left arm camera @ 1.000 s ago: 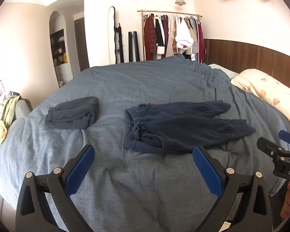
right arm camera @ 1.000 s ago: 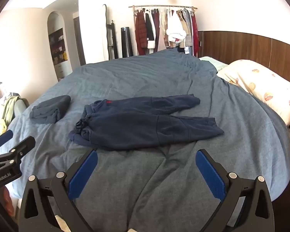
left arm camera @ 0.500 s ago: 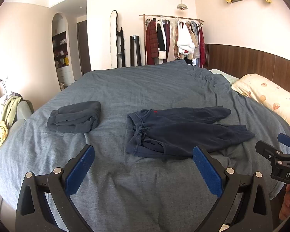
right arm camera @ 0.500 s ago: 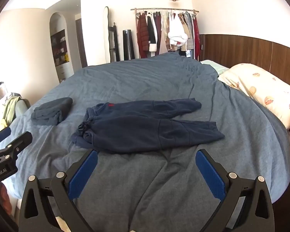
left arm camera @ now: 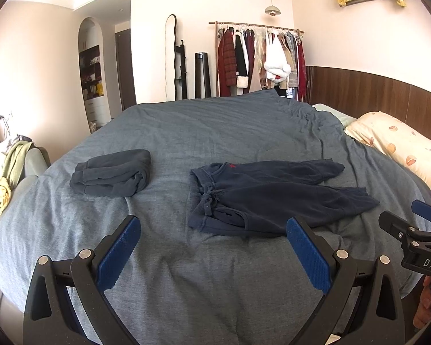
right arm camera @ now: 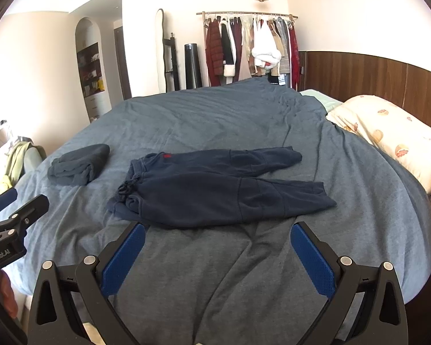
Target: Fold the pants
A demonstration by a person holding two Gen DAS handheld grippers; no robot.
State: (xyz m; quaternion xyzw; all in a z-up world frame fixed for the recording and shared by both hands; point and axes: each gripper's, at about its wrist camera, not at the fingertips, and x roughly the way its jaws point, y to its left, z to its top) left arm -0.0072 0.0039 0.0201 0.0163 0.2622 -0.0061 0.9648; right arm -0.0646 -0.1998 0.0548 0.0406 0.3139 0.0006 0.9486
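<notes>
I look out over the bed (left arm camera: 244, 132), its grey-blue duvet filling most of both views, and I judge the step in hand is the approach: nothing is gripped yet. The navy pants (left arm camera: 267, 195) lie flat near the middle of the duvet, waistband toward my left, both legs running to the right, the far leg splayed a little away from the near one. To do this well, I want to bring both tools down low over the near edge of the cloth and take waistband and cuff together, so the near leg lifts as one sheet and lays over the far leg without bunching. The loose drawstring (right arm camera: 126, 188) at the waist could snag, so I would pinch beside it, not on it.

The pants sit just ahead of both tools, apart from them. My left gripper (left arm camera: 212, 253) hangs above the duvet with its blue pads spread wide, empty, the waistband corner ahead between its fingers. My right gripper (right arm camera: 217, 258) is likewise spread and empty, with the near leg's hem line directly ahead of it.

To the left of the pants, well apart, rests a folded grey garment (left arm camera: 112, 175). A patterned pillow (right arm camera: 388, 141) sits at the right.
</notes>
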